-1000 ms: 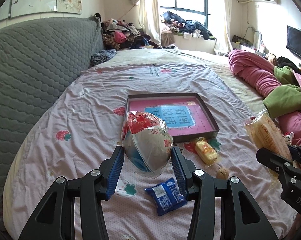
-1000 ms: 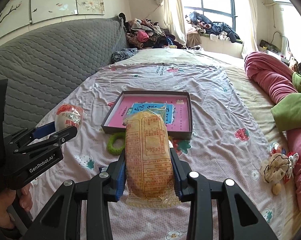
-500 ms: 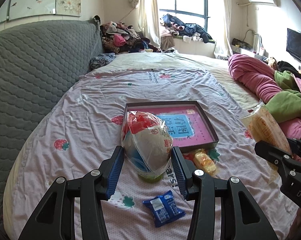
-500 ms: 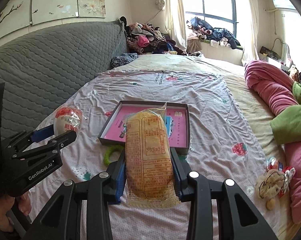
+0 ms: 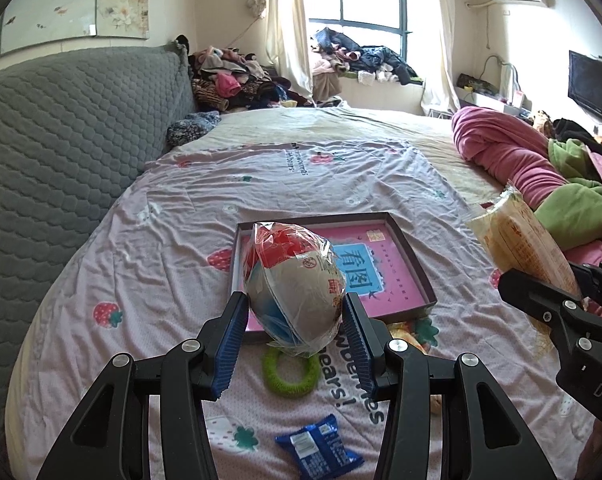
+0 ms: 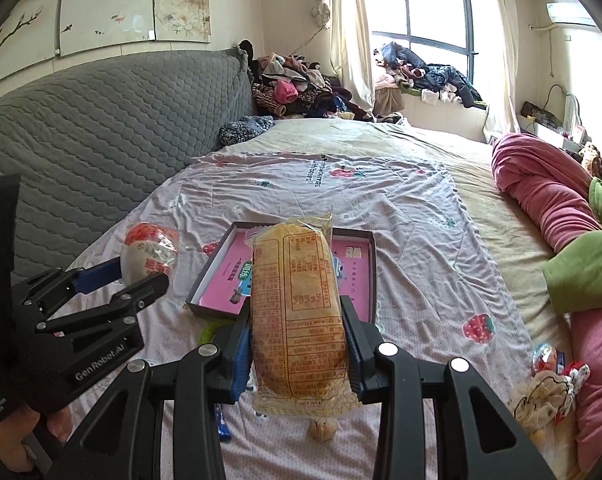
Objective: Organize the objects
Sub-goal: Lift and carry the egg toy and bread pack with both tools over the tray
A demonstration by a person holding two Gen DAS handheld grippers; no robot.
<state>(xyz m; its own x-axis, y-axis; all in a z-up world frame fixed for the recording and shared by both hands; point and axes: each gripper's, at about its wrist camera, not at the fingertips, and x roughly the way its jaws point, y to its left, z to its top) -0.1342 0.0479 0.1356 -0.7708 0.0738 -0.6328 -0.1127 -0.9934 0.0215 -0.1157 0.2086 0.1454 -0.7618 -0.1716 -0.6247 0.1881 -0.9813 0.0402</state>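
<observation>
Pink-lined and dark-rimmed, the shallow box (image 5: 413, 268) lay on the strawberry-print sheet (image 5: 149, 264), and against a second before it sat closer and lower in both wrist views, its near edge now running behind the two gripped items. On the sheet, a green ring (image 5: 291, 372) that had been hidden behind the left-hand load showed plainly below it, and the blue snack packet (image 5: 319, 450) had slid down toward the bottom edge of the left view.

Both loads stayed lifted clear of the bed, in front of the box. The right gripper (image 6: 299, 344) kept its jaws pressed on the sides of a long wrapped yellow bread loaf (image 6: 297, 312). The left gripper (image 5: 295, 332) stood wider, its blue pads (image 5: 233, 344) still clamped on a plastic-wrapped bowl (image 5: 297, 292) with a red pouch inside the film.
</observation>
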